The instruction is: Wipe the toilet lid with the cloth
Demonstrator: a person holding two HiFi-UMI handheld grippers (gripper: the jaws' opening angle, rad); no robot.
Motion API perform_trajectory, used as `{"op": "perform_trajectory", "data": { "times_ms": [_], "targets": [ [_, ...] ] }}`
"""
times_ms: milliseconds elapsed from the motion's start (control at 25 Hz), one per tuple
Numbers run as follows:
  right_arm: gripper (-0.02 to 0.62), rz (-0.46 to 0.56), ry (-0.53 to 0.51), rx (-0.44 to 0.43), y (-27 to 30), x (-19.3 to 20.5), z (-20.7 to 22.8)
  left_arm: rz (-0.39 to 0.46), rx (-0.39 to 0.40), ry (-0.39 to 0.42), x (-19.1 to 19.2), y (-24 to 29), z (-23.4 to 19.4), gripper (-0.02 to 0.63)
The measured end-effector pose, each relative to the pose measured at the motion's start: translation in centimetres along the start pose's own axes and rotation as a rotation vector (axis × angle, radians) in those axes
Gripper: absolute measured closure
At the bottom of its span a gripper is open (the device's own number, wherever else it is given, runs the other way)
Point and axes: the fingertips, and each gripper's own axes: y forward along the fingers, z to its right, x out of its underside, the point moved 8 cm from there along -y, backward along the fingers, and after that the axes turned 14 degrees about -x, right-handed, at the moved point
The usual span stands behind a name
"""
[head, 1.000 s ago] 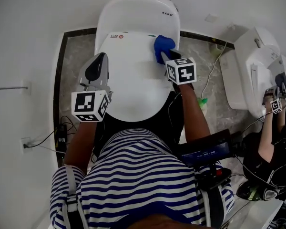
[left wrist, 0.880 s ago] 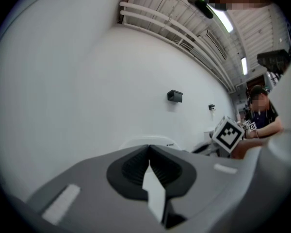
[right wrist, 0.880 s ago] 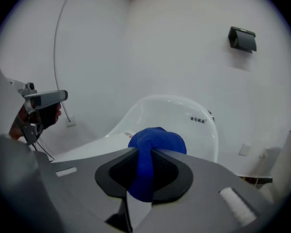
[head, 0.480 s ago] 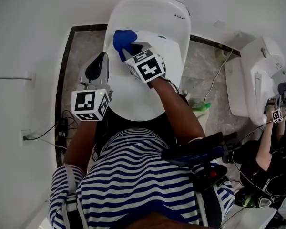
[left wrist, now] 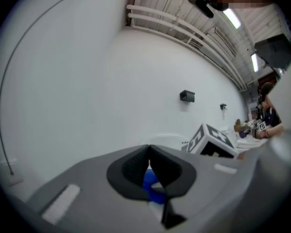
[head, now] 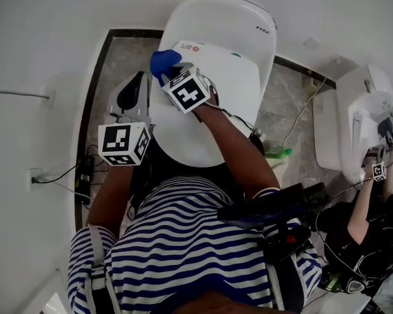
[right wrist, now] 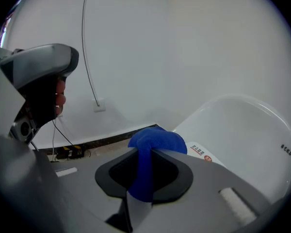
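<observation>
1. Clamped tight in the right gripper (head: 172, 74): a crumpled blue cloth (head: 162, 61), pinched by a fold with the wad bulging past the tips.
2. Found at the rear left corner of the glossy white plastic toilet lid (head: 229, 103), just beside a small red-and-white sticker (head: 191, 47).
3. Parked off the lid's left edge: the left gripper (head: 139, 82), jaws pressed together on nothing. Best left clear of the stroke.
4. Judged as mid-wipe, with much of the lid probably yet to cover.
5. Press the soft wad onto the plastic, never the hard jaw tips, which could scuff the gloss.
6. Sweep in overlapping passes across the width, working from the hinge end toward the front rim.
7. Ease the pressure near the rounded edge, lest the cloth slip over it or tug loose from the pinch.
</observation>
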Motion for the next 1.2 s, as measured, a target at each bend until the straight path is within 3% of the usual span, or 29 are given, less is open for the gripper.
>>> {"op": "perform_trajectory", "data": {
  "times_ms": [480, 840, 1200],
  "targets": [
    [0.531, -0.099, -0.02, 0.027, 1.2, 1.1, 0.1, 0.004, 0.018, -0.004, 0.1, 0.0, 0.3, 0.603],
    [0.529, -0.049, 0.053, 0.063, -2.2, 3.6, 1.3, 0.002, 0.054, -0.005, 0.1, 0.7, 1.8, 0.603],
    [0.529, 0.021, 0.202, 0.163, -9.1, 9.4, 3.6, -0.003, 0.097, 0.001, 0.1, 1.5, 3.9, 0.603]
  ]
}}
